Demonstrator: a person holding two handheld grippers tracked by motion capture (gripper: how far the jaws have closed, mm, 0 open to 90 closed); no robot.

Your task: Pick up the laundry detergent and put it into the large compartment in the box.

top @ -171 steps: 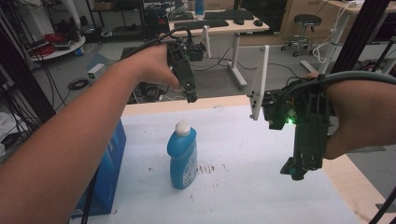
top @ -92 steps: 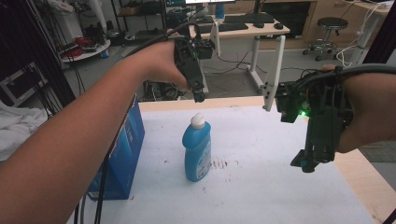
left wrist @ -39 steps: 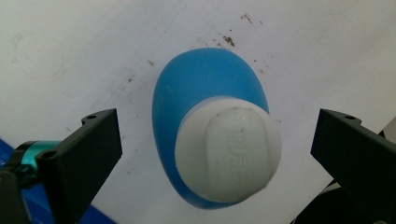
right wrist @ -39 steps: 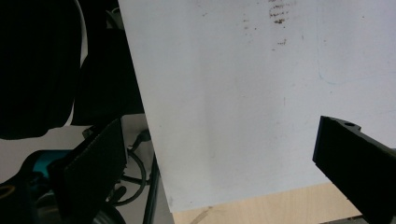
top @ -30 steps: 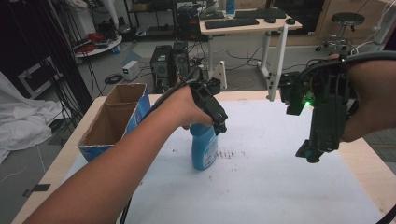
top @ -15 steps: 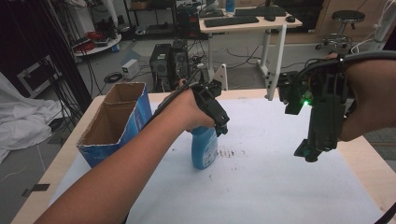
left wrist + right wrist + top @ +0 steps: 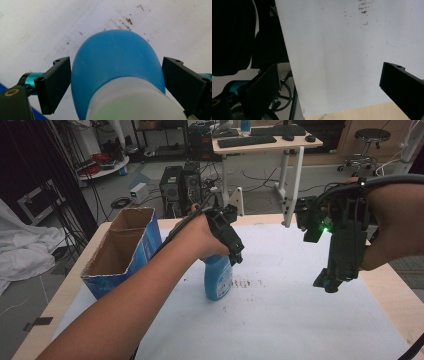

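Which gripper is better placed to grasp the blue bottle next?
Left. The left gripper straddles the blue bottle, jaws open on either side. The right gripper hangs open, apart from it, above the white table cover.

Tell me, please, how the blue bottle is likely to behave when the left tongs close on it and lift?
The blue bottle stands tall on a narrow base, so a sideways nudge may tip it. Its rounded, smooth shoulder between the open left tongs looks slippery, so the pads could slide upward. It looks like thin plastic, so it probably flexes under squeeze.
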